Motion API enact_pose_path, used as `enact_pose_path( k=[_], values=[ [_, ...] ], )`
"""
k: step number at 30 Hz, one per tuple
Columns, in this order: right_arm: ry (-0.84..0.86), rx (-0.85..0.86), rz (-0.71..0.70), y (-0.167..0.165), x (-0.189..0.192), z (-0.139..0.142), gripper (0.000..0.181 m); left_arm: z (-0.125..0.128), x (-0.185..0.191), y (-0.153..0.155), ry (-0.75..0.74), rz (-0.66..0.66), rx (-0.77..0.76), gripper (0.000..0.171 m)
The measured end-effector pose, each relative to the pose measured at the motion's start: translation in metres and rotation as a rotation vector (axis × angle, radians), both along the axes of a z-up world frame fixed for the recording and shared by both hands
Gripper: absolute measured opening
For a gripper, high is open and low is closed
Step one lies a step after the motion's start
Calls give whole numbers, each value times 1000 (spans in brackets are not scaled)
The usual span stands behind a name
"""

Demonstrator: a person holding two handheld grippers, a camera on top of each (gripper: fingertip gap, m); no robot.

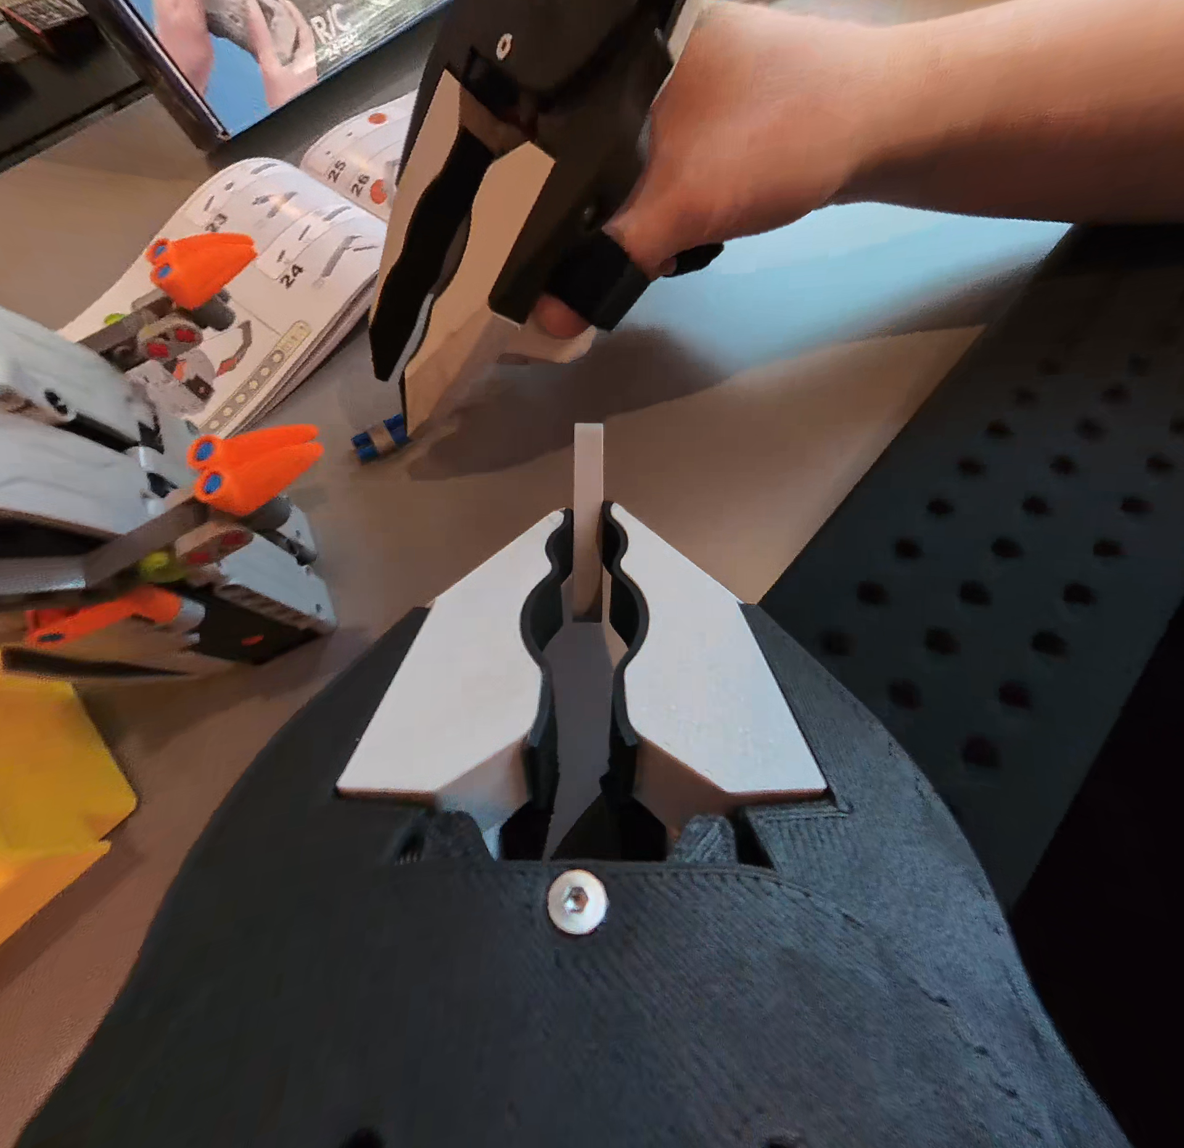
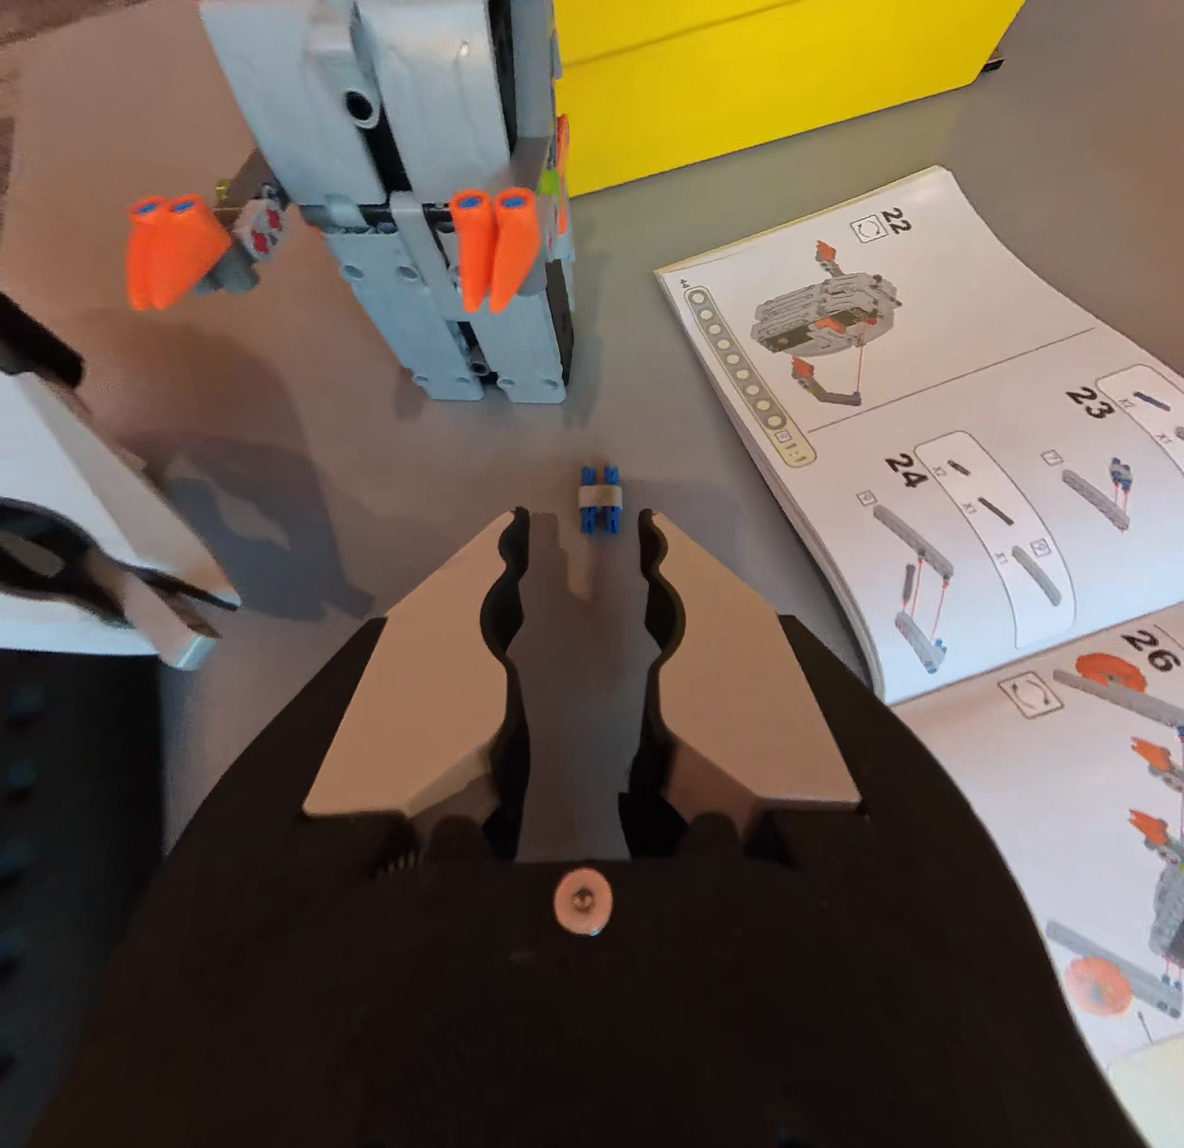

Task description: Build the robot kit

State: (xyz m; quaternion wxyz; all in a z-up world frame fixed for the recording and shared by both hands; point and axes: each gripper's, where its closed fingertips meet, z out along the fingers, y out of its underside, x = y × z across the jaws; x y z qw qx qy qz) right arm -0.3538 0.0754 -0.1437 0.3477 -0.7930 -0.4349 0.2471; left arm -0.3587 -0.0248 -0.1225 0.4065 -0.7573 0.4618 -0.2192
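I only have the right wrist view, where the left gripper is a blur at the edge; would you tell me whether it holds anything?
Observer: Yes, the left gripper is shut on a thin grey beam that sticks out ahead of its tips.
Operator: Thank you. What lies beyond the booklet?
Observer: A printed box sits behind the booklet.
Operator: And what holds my gripper?
Observer: A bare hand grips the right gripper, with one finger through a black loop.
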Motion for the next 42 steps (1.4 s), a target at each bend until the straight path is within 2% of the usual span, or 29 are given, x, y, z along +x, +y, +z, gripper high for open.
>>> enact_pose_path(
  k=[5, 6, 7, 10, 13, 16, 18, 20, 25, 26, 27, 28, 30, 34, 36, 38, 42],
  values=[
    [-89, 25, -4, 10, -7, -17, 35, -1, -2, -1, 1, -5, 6, 6],
    [-102, 27, -8, 12, -7, -20, 32, -1, -1, -1, 1, -10, 2, 6],
    [-98, 36, 11, 12, -8, -19, 15, -3, 1, -1, 4, -16, -6, 6],
    [-111, 18, 71, 1, -1, -15, 14, -12, 8, -5, 25, -52, -56, 6],
    [-54, 239, 102, -13, 19, 16, 13, -22, 20, -10, 63, -101, -95, 6],
    [97, 519, 236, -56, 39, 70, 13, -26, 35, -11, 125, -157, -75, 6],
    [137, 661, 237, -76, 62, 92, 13, -32, 49, -11, 182, -201, -70, 6],
    [140, 731, 212, -88, 85, 102, 13, -42, 63, -12, 256, -250, -70, 7],
    [82, 789, 207, -102, 117, 97, 13, -42, 103, -8, 265, -291, -34, 6],
    [74, 791, 210, -102, 120, 97, 13, -42, 107, -9, 260, -288, -36, 15],
    [72, 794, 220, -104, 121, 97, 13, -40, 110, -10, 244, -283, -38, 31],
    [67, 789, 225, -104, 121, 98, 13, -37, 112, -11, 217, -278, -44, 35],
    [49, 781, 201, -100, 123, 98, 13, -20, 118, -17, 97, -280, -99, 35],
    [-12, 803, 194, -98, 124, 95, 13, 50, 135, -29, -338, -292, -310, 32],
    [-30, 824, 205, -101, 122, 96, 13, 73, 137, -27, -485, -282, -430, 26],
    [-48, 864, 188, -101, 123, 101, 13, 78, 138, -24, -523, -276, -518, 21],
    [-50, 873, 190, -103, 125, 104, 13, 80, 138, -20, -549, -267, -567, 10]
  ],
)
